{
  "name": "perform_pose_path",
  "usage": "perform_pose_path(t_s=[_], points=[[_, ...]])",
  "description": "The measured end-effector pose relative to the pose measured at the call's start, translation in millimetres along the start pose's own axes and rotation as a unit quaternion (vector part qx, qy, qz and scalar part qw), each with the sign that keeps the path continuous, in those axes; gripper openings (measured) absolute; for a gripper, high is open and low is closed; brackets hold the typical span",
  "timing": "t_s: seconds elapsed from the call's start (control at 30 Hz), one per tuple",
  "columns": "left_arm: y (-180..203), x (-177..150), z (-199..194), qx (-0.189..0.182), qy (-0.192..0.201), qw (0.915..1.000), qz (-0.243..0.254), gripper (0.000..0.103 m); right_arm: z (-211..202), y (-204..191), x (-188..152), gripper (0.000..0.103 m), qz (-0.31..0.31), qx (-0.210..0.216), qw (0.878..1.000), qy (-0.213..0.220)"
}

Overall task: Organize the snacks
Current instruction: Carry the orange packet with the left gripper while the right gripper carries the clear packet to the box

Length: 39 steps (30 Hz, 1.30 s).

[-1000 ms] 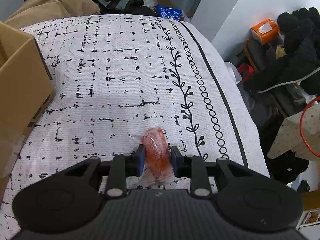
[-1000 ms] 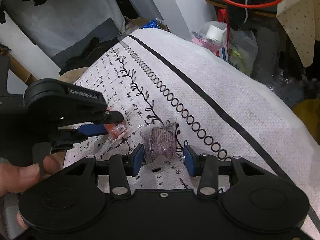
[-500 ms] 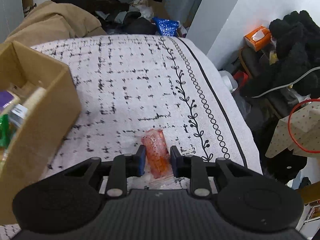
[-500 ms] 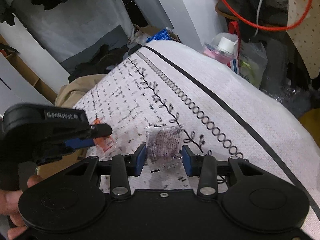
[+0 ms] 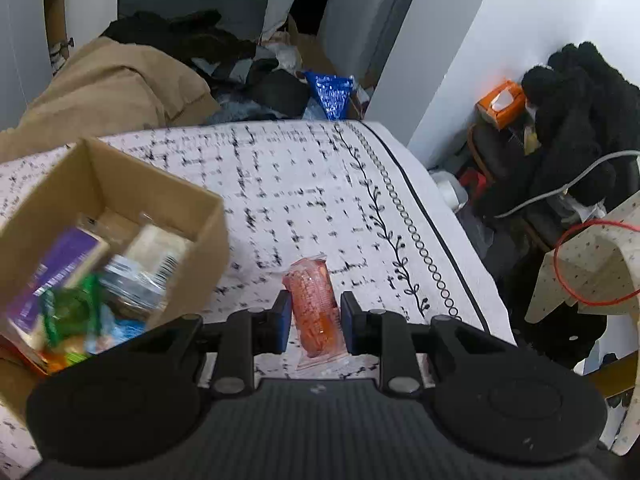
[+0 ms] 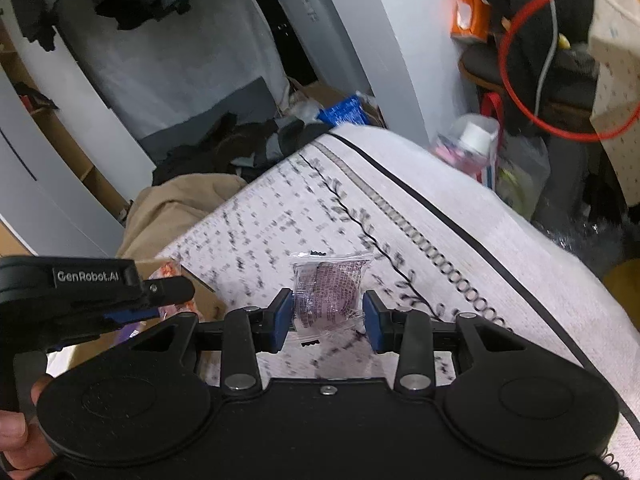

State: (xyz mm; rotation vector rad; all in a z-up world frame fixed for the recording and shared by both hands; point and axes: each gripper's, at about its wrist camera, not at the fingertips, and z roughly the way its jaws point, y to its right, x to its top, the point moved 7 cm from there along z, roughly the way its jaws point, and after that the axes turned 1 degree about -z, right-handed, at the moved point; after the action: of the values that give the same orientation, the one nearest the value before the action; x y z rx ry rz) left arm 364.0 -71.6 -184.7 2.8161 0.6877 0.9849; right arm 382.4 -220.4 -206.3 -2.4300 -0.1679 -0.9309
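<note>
My left gripper point(image 5: 315, 314) is shut on an orange snack packet point(image 5: 310, 280), held clear above the white patterned cloth point(image 5: 304, 184). Just to its left stands an open cardboard box point(image 5: 208, 232) holding several snacks, blurred. My right gripper point(image 6: 326, 308) is shut on a clear packet with a purple snack point(image 6: 326, 280), also lifted off the cloth. In the right wrist view the left gripper point(image 6: 168, 302) reaches in from the left with the orange packet point(image 6: 166, 270) over the box's corner point(image 6: 206, 300). A person's hand point(image 6: 16, 440) grips its handle.
Beyond the cloth's far edge lie a tan garment point(image 5: 112, 84), dark clothes point(image 5: 192, 36) and a blue foil bag point(image 5: 330, 88). To the right are an orange tissue box point(image 5: 500, 102), black plush point(image 5: 576, 92), a red hoop point(image 5: 588, 264) and a plastic bag point(image 6: 476, 148).
Both grippers have risen off the cloth with their packets. The left one moved toward the box, which has come into its view with its contents showing.
</note>
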Motion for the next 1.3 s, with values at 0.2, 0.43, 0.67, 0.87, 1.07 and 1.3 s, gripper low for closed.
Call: perform_pose_path(t_s=[0.2, 0.43, 0.67, 0.87, 1.07, 1.3], points=[[-24, 14, -27, -0.008, 0.019, 0.9998, -0.002, 0.025, -4, -31, 5, 0.037, -0.023, 0.002, 1.0, 0.011], [-60, 29, -47, -0.015, 0.03, 0.9993, -0.014, 0.025, -7, -68, 6, 0.037, -0.046, 0.001, 0.999, 0.025], [-94, 45, -58, -0.018, 0.041, 0.999, -0.009, 0.025, -3, -100, 9, 0.037, -0.061, 0.006, 0.998, 0.034], [-121, 58, -57, -0.021, 0.04, 0.9989, -0.011, 0.025, 8, -123, 8, 0.037, -0.077, 0.006, 0.996, 0.032], [-144, 71, -48, -0.031, 0.033, 0.9989, -0.014, 0.025, 19, -143, 5, 0.037, -0.086, 0.008, 0.996, 0.025], [-164, 83, -28, -0.041, 0.018, 0.9988, -0.016, 0.025, 37, -162, 1, 0.037, -0.092, 0.015, 0.996, 0.008]])
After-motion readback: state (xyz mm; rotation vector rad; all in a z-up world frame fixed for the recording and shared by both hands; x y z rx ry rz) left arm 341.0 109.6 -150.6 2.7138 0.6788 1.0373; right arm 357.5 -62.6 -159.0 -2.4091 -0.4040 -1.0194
